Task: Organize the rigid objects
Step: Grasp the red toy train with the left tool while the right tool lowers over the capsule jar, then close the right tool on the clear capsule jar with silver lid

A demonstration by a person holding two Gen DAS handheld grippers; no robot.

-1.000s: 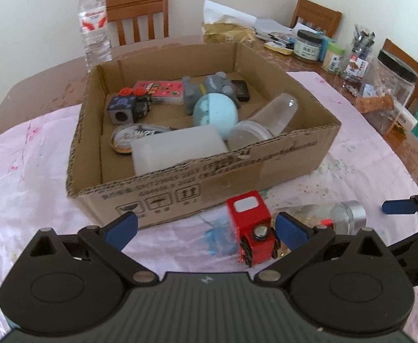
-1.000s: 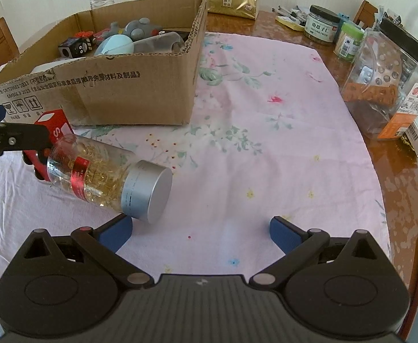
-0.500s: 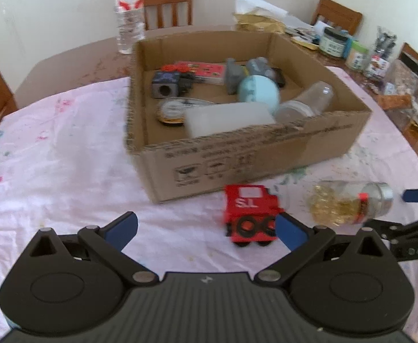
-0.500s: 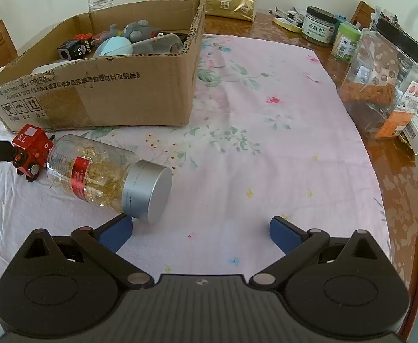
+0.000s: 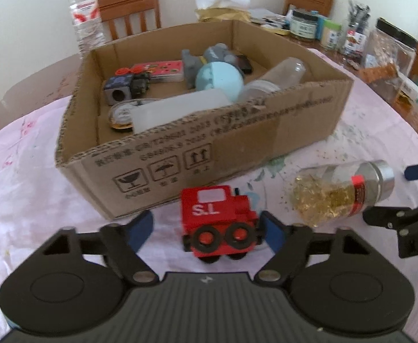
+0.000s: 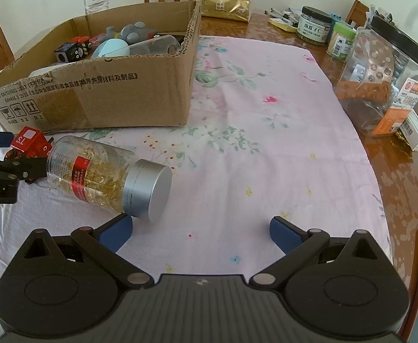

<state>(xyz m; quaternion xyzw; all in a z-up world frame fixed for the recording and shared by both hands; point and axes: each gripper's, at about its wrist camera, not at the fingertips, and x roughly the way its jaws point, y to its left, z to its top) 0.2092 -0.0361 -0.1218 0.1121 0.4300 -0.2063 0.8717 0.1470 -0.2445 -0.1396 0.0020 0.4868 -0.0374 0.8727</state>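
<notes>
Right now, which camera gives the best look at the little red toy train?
The left wrist view: the red toy train sits whole and close, side on, between the closing left gripper fingers. In the right wrist view only part of it shows at the left edge, behind the capsule bottle.

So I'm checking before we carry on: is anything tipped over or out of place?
Yes. The capsule bottle lies on its side on the tablecloth, and the red toy train sits outside the cardboard box.
</notes>
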